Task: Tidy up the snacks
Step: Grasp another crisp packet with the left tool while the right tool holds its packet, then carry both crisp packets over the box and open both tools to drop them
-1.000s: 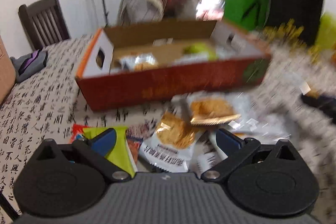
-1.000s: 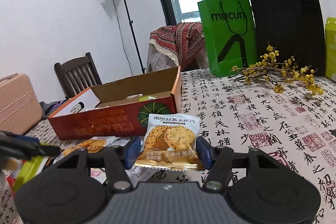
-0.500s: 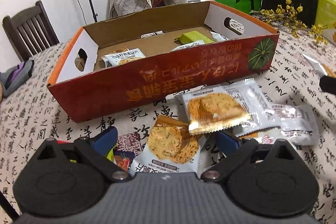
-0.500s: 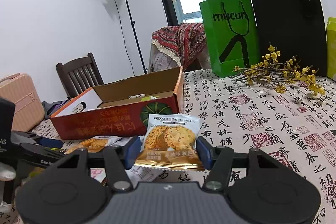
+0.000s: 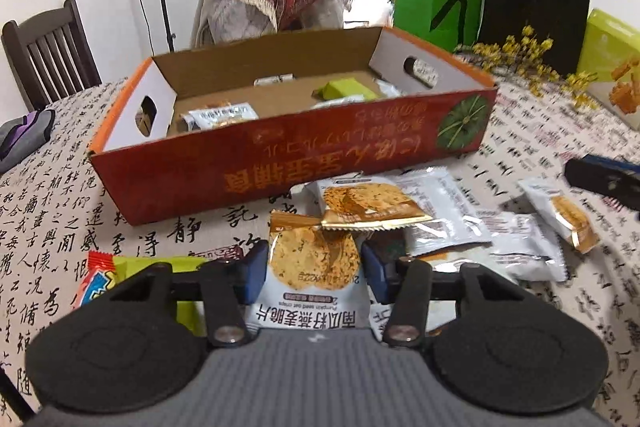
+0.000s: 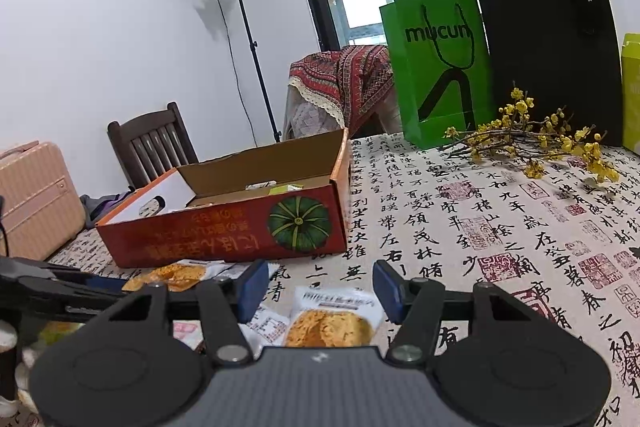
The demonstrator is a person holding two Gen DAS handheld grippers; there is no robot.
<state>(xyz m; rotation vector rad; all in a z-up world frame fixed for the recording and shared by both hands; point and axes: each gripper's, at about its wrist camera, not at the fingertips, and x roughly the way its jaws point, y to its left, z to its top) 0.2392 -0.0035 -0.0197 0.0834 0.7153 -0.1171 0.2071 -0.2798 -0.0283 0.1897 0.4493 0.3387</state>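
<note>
An open orange-red cardboard box [image 5: 280, 163] [image 6: 224, 235] stands on the calligraphy-print tablecloth, with a green packet [image 5: 344, 89] and a few others inside. In front of it lie several cracker packets [image 5: 368, 203]. My left gripper [image 5: 314, 271] is closing on one cracker packet [image 5: 312, 259], which sits between its blue pads with both pads at its sides. My right gripper [image 6: 318, 287] stands open with only tablecloth between its pads. Another cracker packet [image 6: 332, 319] [image 5: 564, 215] lies flat on the table just below it.
A green paper bag [image 6: 436, 67], a black bag [image 6: 548, 47] and a yellow flowering branch [image 6: 532, 139] stand at the table's far side. A wooden chair [image 6: 152, 143], a pink suitcase [image 6: 36, 195] and a light stand [image 6: 240, 27] are to the left. Green and red snack packs [image 5: 152, 263] lie at the near left.
My left gripper's jaws have come in from wide apart onto the cracker packet. The packet held upright in my right gripper has left the pads and now lies on the table.
</note>
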